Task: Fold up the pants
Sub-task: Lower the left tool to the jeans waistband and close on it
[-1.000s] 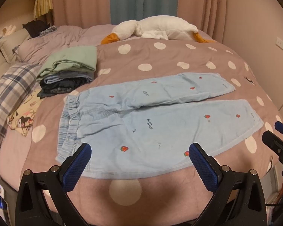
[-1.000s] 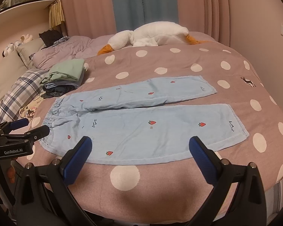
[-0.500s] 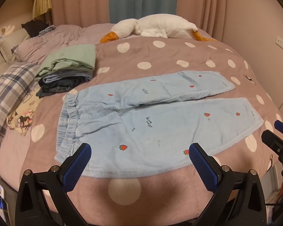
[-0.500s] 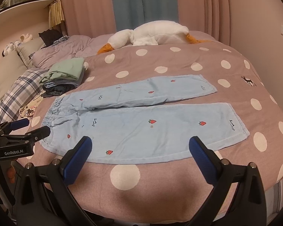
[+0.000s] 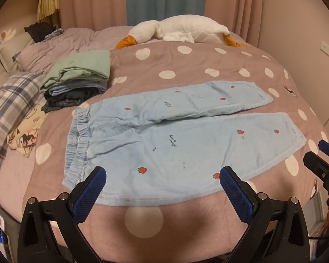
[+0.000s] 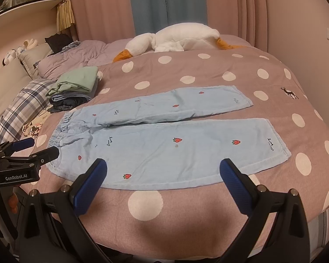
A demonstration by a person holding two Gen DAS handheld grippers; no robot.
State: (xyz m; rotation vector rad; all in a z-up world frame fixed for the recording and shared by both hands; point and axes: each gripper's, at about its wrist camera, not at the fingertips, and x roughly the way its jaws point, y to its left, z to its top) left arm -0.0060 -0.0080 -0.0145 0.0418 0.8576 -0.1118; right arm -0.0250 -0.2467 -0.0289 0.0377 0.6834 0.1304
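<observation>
Light blue pants with small strawberries lie flat on the polka-dot bedspread, waistband to the left, both legs stretched to the right with a narrow gap between them. My left gripper is open, hovering above the near edge of the pants by the waist end. My right gripper is also open, over the near edge of the front leg. Neither holds anything. Each gripper shows at the side of the other's view: the left gripper at left, the right gripper at right.
A stack of folded clothes sits left of the waistband. A white plush goose lies at the back. Plaid and cartoon-print fabric lies at the left edge. The bedspread falls away at front and right.
Both grippers have edged slightly closer to the pants; the pants lie as before and the jaws stay open.
</observation>
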